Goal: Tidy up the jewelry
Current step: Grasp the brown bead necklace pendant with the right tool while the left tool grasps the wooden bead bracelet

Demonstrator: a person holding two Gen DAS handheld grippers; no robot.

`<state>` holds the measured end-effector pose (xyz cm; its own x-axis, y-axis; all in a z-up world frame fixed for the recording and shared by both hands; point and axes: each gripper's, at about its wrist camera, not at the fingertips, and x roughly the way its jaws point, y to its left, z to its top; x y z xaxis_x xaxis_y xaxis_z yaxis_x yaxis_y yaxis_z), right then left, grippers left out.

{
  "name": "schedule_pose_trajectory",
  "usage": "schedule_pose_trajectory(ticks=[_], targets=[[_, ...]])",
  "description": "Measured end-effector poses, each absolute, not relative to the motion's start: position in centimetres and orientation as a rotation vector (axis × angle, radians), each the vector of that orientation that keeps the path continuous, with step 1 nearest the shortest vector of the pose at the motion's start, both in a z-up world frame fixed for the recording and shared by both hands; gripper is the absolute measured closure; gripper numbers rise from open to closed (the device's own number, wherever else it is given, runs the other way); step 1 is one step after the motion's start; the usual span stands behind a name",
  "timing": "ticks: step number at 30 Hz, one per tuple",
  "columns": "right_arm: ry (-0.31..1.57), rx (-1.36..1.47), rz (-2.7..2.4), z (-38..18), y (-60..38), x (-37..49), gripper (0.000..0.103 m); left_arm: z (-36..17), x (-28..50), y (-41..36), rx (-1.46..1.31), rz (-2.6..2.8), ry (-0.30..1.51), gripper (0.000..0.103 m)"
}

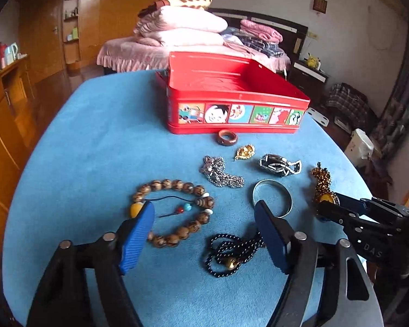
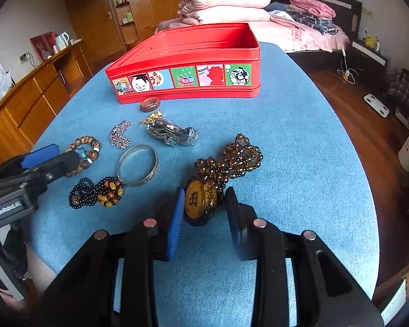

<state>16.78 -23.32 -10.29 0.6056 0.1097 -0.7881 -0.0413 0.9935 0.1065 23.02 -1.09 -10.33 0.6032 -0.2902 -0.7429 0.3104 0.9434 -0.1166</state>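
Observation:
An open red tin box [image 1: 231, 92] [image 2: 188, 62] stands at the far side of the blue table. Jewelry lies in front of it. My left gripper [image 1: 204, 218] is open above a wooden bead bracelet [image 1: 174, 209] and a black bead necklace [image 1: 231, 250]. My right gripper [image 2: 204, 204] is open, its pads on either side of the amber pendant [image 2: 195, 200] of a brown bead necklace [image 2: 231, 160], which lies on the table. The right gripper also shows in the left wrist view [image 1: 338, 207].
A silver bangle [image 1: 272, 196] [image 2: 137, 163], a silver chain [image 1: 220, 174], a metal watch band [image 1: 280, 163] [image 2: 174, 133], a gold piece [image 1: 244, 152] and a wooden ring [image 1: 226, 137] [image 2: 150, 103] lie on the blue table [image 1: 95, 163]. A bed stands behind.

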Motion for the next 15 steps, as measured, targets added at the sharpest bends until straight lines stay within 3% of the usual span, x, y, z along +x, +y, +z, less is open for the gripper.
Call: schedule_pose_trajectory(ticks=[4, 15], targets=[[0.912, 0.089, 0.097, -10.4, -23.8, 16.7, 0.067, -11.9, 24.4, -1.6, 0.018, -0.351, 0.931, 0.055], [0.901, 0.106, 0.102, -10.6, -23.8, 17.3, 0.059, -12.5, 25.4, -1.7, 0.039, -0.285, 0.937, 0.075]])
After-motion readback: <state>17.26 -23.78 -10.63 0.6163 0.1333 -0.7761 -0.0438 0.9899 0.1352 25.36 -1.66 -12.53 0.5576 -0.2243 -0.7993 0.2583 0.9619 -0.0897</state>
